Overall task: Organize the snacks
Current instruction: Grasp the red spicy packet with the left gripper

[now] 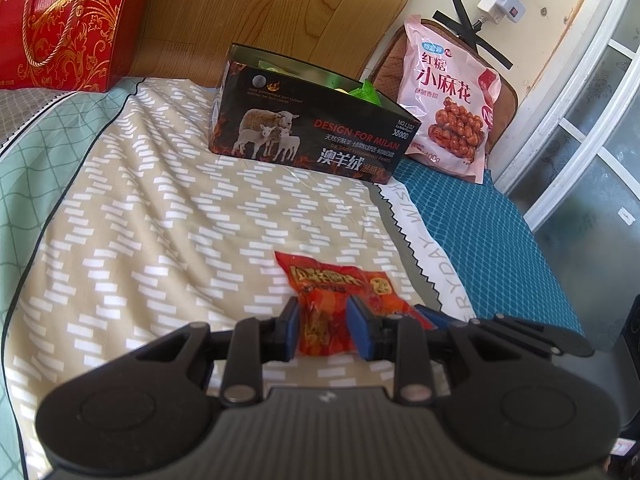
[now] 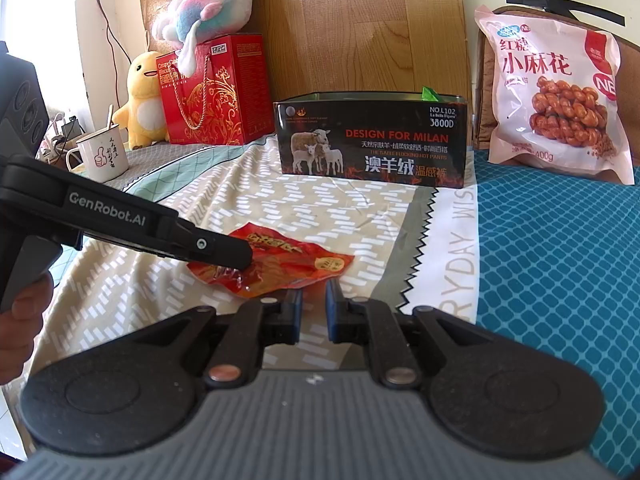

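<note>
A red snack packet (image 1: 334,296) lies flat on the patterned bedsheet. My left gripper (image 1: 322,326) straddles its near end, jaws open with the packet between the blue pads, not squeezed. In the right wrist view the left gripper (image 2: 236,258) rests on the packet (image 2: 288,266). My right gripper (image 2: 313,312) is just in front of the packet's near edge, empty, with a narrow gap between the pads. A black open box (image 1: 308,128) (image 2: 372,140) with green packets inside stands further back.
A large pink bag of fried dough twists (image 1: 448,104) (image 2: 556,92) leans on a brown cushion at the back right. A red gift box (image 1: 56,20) (image 2: 216,92), plush toys (image 2: 144,100) and a white mug (image 2: 102,156) stand at the back left.
</note>
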`<move>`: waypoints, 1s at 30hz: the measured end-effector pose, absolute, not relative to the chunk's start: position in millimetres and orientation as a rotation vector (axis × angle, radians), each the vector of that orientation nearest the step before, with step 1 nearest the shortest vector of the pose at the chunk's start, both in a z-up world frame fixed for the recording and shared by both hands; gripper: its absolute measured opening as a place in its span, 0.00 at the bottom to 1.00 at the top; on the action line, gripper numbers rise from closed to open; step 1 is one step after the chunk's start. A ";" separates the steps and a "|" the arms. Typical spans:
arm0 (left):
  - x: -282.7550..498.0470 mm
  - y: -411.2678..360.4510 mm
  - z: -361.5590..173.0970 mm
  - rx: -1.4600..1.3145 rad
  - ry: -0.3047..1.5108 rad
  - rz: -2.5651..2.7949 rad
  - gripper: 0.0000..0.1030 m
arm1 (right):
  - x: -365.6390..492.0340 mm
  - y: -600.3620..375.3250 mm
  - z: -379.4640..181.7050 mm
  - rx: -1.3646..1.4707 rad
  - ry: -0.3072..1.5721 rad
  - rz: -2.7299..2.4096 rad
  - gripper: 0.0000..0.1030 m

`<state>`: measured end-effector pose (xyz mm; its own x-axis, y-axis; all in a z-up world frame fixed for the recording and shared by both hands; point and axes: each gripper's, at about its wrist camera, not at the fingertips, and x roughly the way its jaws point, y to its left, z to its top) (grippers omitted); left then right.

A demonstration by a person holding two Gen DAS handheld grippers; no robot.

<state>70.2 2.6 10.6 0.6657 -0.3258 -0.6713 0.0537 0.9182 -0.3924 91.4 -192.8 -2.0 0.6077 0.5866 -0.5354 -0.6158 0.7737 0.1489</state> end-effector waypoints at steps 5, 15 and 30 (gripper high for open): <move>70.3 2.6 10.6 -0.357 0.818 -0.219 0.26 | 91.4 -192.9 -2.0 -0.052 0.599 0.695 0.15; 70.3 2.5 10.5 -0.357 0.817 -0.219 0.26 | 91.2 -192.6 -2.1 -0.052 0.599 0.694 0.15; 70.7 2.8 9.8 -0.359 0.816 -0.219 0.26 | 90.8 -192.0 -2.0 -0.060 0.597 0.693 0.15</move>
